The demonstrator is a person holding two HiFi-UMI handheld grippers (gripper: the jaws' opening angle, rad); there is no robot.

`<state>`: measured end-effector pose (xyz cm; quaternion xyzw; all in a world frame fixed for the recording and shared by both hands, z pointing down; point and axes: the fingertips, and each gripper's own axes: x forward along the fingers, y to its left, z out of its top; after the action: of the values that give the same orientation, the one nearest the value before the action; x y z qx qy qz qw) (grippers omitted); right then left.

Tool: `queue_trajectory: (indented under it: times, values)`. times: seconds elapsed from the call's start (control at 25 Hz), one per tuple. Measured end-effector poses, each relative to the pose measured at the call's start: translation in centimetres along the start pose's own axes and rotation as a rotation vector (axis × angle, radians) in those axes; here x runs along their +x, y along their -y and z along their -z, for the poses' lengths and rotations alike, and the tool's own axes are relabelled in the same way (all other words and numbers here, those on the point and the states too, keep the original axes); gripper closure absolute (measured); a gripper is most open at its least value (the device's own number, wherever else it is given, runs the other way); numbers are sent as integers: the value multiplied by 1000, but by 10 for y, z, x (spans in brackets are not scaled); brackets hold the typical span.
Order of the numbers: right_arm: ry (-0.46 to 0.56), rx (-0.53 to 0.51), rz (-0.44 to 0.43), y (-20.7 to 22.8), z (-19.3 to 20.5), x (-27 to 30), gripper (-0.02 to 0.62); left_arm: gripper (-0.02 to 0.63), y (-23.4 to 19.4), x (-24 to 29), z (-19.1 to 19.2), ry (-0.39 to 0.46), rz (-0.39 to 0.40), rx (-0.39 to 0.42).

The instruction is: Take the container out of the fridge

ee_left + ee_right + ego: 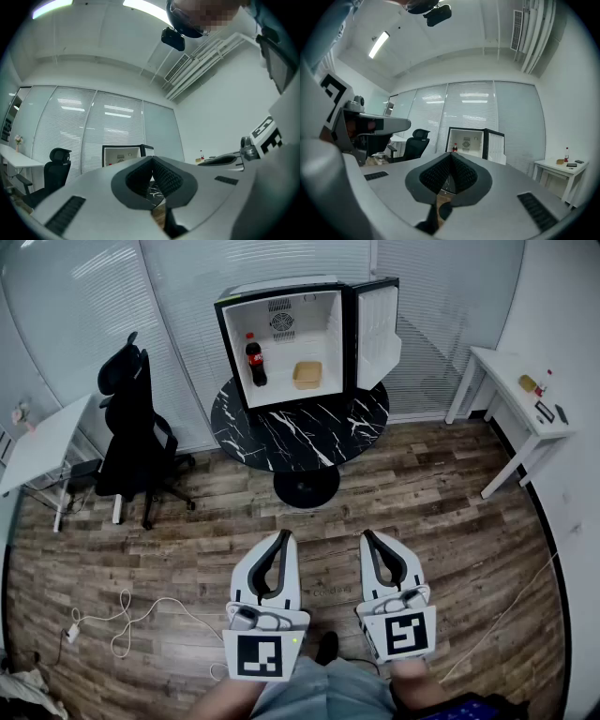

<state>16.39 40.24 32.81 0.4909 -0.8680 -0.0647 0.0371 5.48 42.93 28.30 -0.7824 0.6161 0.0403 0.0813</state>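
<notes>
Fingers point(283, 542) well apart from container point(307, 374)

Round black marble bench point(309, 432) on a pedestal, standing on the wood floor point(450, 512). Black office chair point(131, 432) to its left, apart from it. White bench point(511, 390) at the right wall with a few small items, too small to ID. Second white bench point(42, 442) far left. White cable point(131, 620) lying loose on the floor, lower left. Cola bottle point(255, 360) upright.

The fridge point(328, 334) is black outside, white within; the container point(307, 375) tan; the tabletop point(309, 432) black with white veins; the floor point(450, 512) brown wood-grain planks.
</notes>
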Motion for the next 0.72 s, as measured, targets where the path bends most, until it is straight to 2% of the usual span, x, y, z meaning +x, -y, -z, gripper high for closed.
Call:
queue_trajectory:
  times: [0.12, 0.36, 0.56, 0.72]
  values:
    - [-36, 7, -7, 2, 5, -5, 584, 591, 5, 0, 1, -14, 0, -5]
    - [-27, 6, -17, 4, 6, -10, 584, 591, 12, 0, 0, -14, 4, -12]
    - [-17, 44, -9, 9, 4, -15, 581, 591, 14, -4, -5, -4, -5, 6]
    - [-12, 47, 5, 12, 3, -7, 581, 591, 7, -4, 0, -26, -11, 13]
